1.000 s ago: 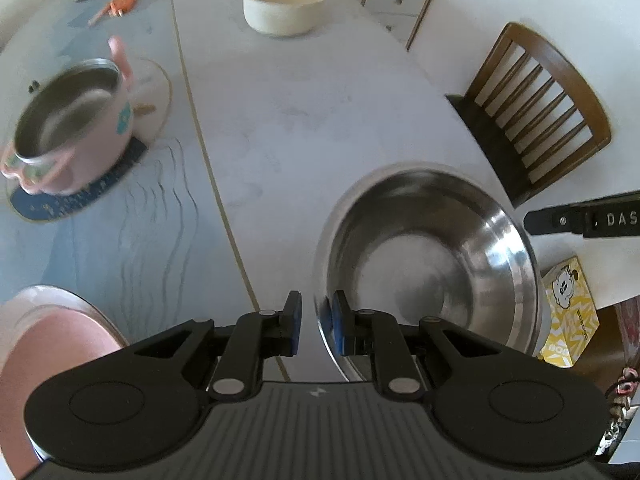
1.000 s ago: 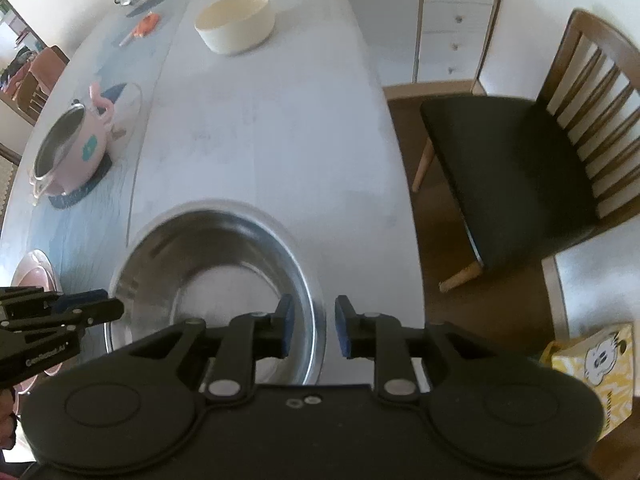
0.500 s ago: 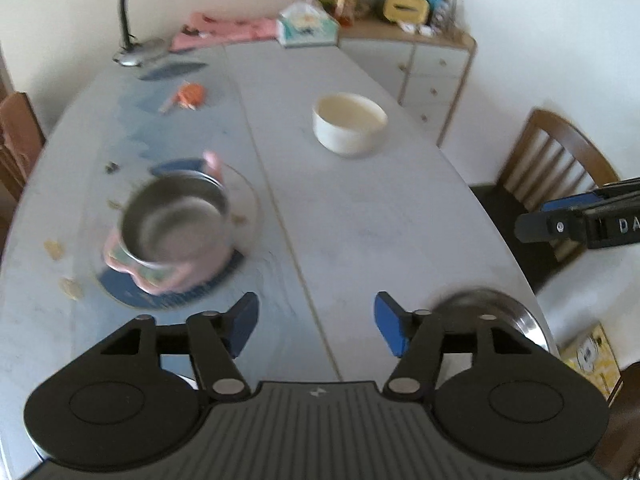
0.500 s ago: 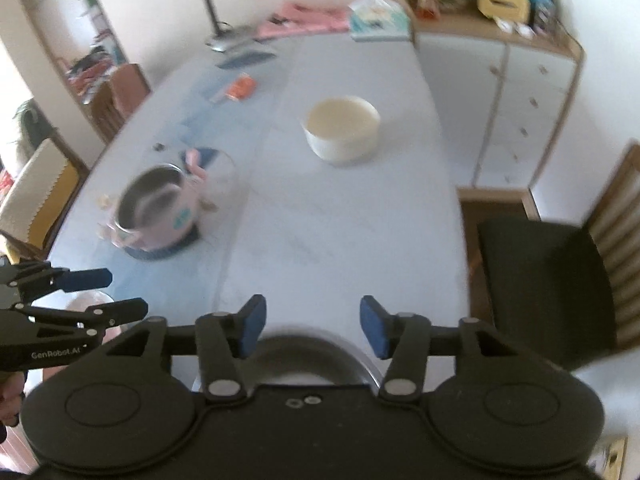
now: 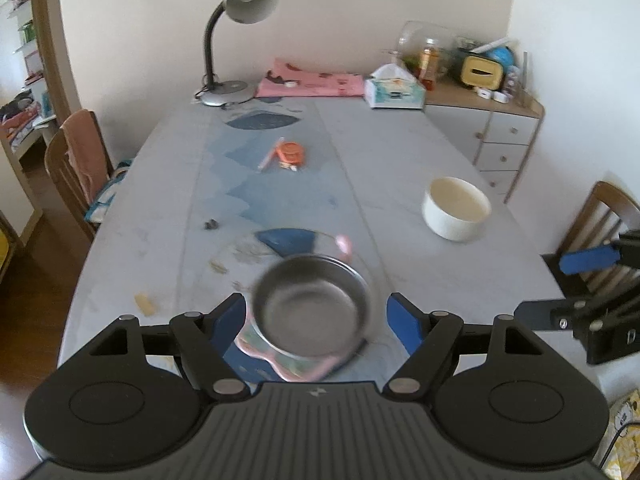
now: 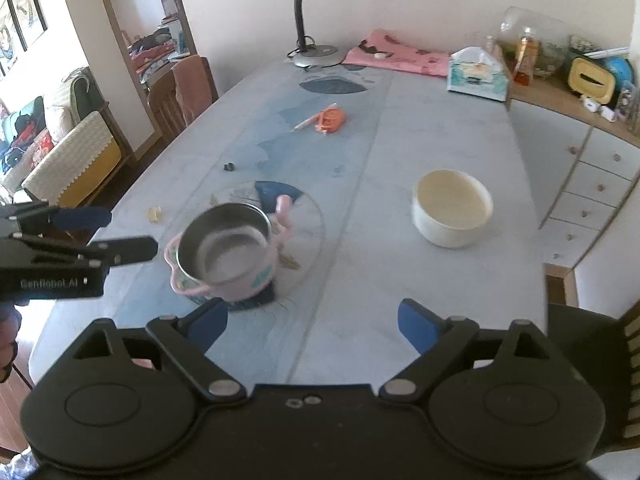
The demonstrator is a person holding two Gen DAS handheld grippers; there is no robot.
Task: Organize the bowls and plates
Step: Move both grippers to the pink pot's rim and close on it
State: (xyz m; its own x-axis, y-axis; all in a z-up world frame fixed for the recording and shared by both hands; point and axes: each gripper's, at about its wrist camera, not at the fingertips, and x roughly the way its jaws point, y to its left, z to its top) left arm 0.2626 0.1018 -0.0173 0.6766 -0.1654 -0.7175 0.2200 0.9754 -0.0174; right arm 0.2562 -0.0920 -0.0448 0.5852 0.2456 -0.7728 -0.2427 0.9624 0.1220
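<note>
A pink pot with a steel inside (image 5: 310, 312) stands on a dark blue mat on the table, just ahead of my left gripper (image 5: 316, 320), which is open and empty. The pot also shows in the right wrist view (image 6: 226, 246). A cream bowl (image 5: 456, 208) stands farther right on the table; it also shows in the right wrist view (image 6: 452, 208). My right gripper (image 6: 312, 324) is open and empty above the near table edge. The left gripper (image 6: 104, 232) appears at the left of the right wrist view, and the right gripper (image 5: 560, 288) at the right of the left wrist view.
A desk lamp (image 5: 236, 40), a pink cloth (image 5: 312, 84) and a tissue box (image 5: 394, 90) stand at the far end. An orange item with a pen (image 5: 290, 154) lies mid-table. Wooden chairs (image 5: 76, 160) flank the table; a drawer cabinet (image 6: 592, 176) stands at the right.
Both grippers opened, letting go of the large steel bowl's rim, and rose back to look along the table. The steel bowl has dropped out of view.
</note>
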